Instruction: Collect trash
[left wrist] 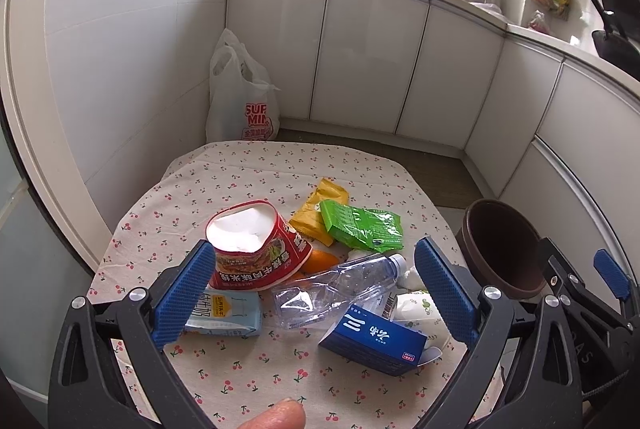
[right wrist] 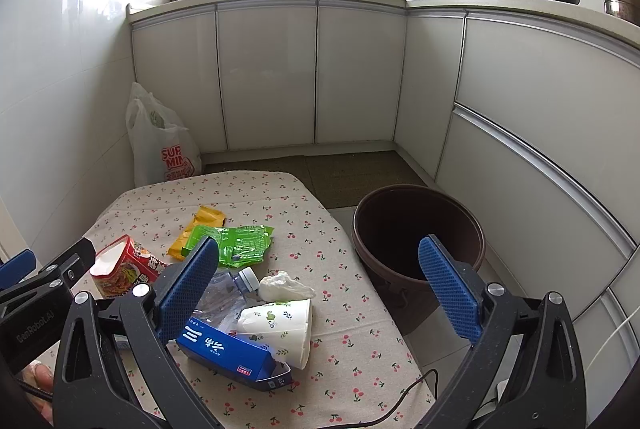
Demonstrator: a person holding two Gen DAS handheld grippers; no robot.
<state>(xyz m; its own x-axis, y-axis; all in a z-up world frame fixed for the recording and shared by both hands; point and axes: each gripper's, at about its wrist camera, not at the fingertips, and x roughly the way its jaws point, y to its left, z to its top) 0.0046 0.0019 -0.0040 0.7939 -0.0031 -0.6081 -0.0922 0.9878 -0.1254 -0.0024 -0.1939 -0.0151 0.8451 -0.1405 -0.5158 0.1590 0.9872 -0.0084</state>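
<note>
Trash lies on a table with a cherry-print cloth [left wrist: 248, 361]: a red noodle cup [left wrist: 256, 249], a clear plastic bottle [left wrist: 336, 287], a blue box [left wrist: 372, 341], a light-blue milk carton [left wrist: 224, 313], green [left wrist: 360, 225] and yellow [left wrist: 320, 209] wrappers, an orange [left wrist: 320, 261] and a white paper cup [right wrist: 280, 325]. A dark brown bin [right wrist: 416, 233] stands right of the table. My left gripper [left wrist: 316, 293] is open above the pile. My right gripper [right wrist: 320, 285] is open and empty, over the table's right edge.
A white supermarket bag [left wrist: 240, 97] stands on the floor behind the table. White cabinets [right wrist: 360, 77] run along the back and right. A crumpled tissue [right wrist: 284, 285] lies near the cup. A black cable [right wrist: 400, 401] lies at the table's near right corner.
</note>
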